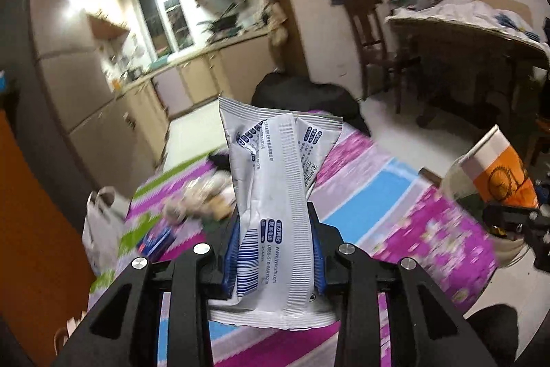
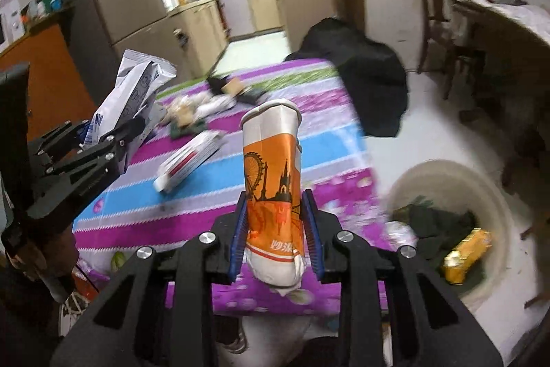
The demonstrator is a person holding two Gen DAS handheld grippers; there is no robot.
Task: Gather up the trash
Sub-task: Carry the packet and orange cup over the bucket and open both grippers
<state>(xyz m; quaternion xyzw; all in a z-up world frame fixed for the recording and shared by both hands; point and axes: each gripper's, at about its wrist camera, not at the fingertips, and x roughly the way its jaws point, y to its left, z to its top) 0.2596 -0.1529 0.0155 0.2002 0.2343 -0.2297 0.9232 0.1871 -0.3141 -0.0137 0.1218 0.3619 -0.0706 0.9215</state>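
While gripped wrapper [image 1: 275,195] and cup [image 2: 275,181] aloft, leftover litter [image 2: 199,112] on tablecloth [image 2: 206,202].

cup [image 2: 273,181] right of wrapper [image 2: 129,98] | both above table [image 2: 213,195] | bin [image 2: 443,229] right of table

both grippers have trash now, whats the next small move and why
Probably swing the right gripper over the bin on the floor to its right and drop the squashed orange cup in. The cup is already clamped and lifted off the table; the left gripper, holding the white wrapper, could follow.
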